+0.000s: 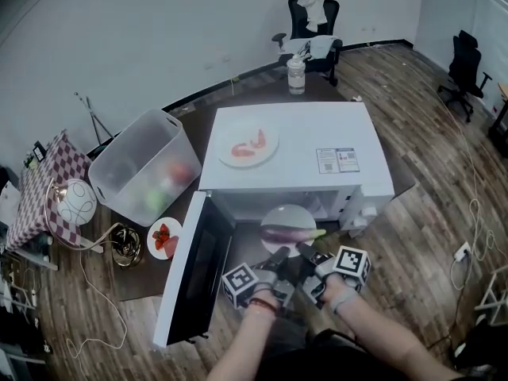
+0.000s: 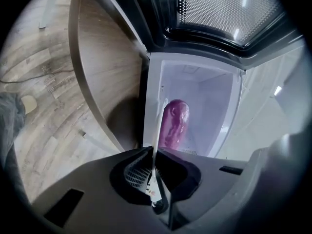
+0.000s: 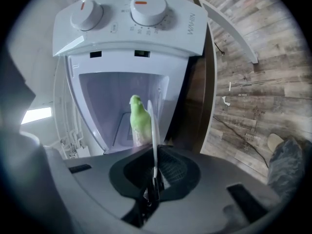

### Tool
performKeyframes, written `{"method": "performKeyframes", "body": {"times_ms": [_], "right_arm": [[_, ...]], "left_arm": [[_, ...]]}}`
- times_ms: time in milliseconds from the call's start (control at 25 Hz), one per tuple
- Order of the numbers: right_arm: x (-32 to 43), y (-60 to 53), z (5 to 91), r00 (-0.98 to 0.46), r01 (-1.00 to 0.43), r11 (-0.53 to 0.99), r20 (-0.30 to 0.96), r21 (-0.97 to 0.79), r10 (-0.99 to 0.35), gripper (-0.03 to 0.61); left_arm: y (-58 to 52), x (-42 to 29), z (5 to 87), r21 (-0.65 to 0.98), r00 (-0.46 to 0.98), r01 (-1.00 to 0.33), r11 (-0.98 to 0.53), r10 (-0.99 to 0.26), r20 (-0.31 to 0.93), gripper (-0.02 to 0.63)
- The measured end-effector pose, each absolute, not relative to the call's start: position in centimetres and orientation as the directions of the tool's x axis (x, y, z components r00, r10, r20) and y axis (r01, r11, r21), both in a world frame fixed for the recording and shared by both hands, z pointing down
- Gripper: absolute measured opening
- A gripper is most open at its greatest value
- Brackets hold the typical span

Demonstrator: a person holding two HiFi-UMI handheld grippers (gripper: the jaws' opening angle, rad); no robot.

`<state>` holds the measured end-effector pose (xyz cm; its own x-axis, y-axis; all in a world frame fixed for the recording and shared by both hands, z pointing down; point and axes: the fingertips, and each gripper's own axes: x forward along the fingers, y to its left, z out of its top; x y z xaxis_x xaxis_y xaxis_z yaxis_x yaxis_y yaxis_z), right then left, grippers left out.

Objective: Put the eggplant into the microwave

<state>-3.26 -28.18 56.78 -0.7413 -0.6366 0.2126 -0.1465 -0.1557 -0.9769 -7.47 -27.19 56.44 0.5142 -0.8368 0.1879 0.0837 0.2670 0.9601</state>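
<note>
A purple eggplant [image 1: 287, 233] with a green stem lies on a white plate [image 1: 286, 214] at the mouth of the open white microwave [image 1: 361, 153]. Both grippers hold the plate's near rim: my left gripper [image 1: 279, 255] on the left, my right gripper [image 1: 305, 250] on the right. In the left gripper view the plate's rim [image 2: 157, 130] runs edge-on into the shut left gripper [image 2: 154, 175], with the eggplant's purple body [image 2: 174, 123] beyond, in front of the cavity. In the right gripper view the shut right gripper [image 3: 155, 173] clamps the rim [image 3: 152, 123], beside the eggplant's green stem [image 3: 139, 119].
The microwave door [image 1: 193, 270] stands swung open to the left. A plate of pink food [image 1: 248, 145] lies on the microwave's top. A clear plastic bin [image 1: 141, 167], a small plate of red food [image 1: 163, 238], a jar [image 1: 296, 76] and office chairs [image 1: 313, 24] stand around. Two knobs [image 3: 147, 7] face the right gripper.
</note>
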Motion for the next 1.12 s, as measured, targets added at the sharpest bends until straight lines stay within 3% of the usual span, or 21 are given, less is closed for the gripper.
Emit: {"method": "performKeyframes", "body": {"times_ms": [480, 760, 920, 1120], "right_arm": [[-4.2, -30.5, 56.6, -0.741, -0.137, -0.159, 0.207, -0.978, -0.639, 0.018], [-4.5, -31.4, 57.0, -0.738, -0.127, -0.166, 0.205, -0.978, -0.643, 0.017], [-4.5, -31.6, 57.2, -0.735, -0.124, -0.167, 0.204, -0.978, -0.647, 0.017], [-4.7, -31.8, 57.3, -0.738, -0.132, -0.166, 0.209, -0.977, -0.642, 0.015]], "left_arm": [[-29.4, -8.6, 56.5, 0.968, 0.508, 0.094, 0.233, -0.847, 0.154, 0.03], [-29.7, -9.3, 56.4, 0.975, 0.521, 0.069, 0.212, -0.841, 0.146, 0.097], [-29.3, -9.2, 57.3, 0.977, 0.533, 0.071, 0.2, -0.835, 0.132, 0.092], [-29.3, -8.7, 56.9, 0.98, 0.543, 0.074, 0.185, -0.832, 0.116, 0.023]]}}
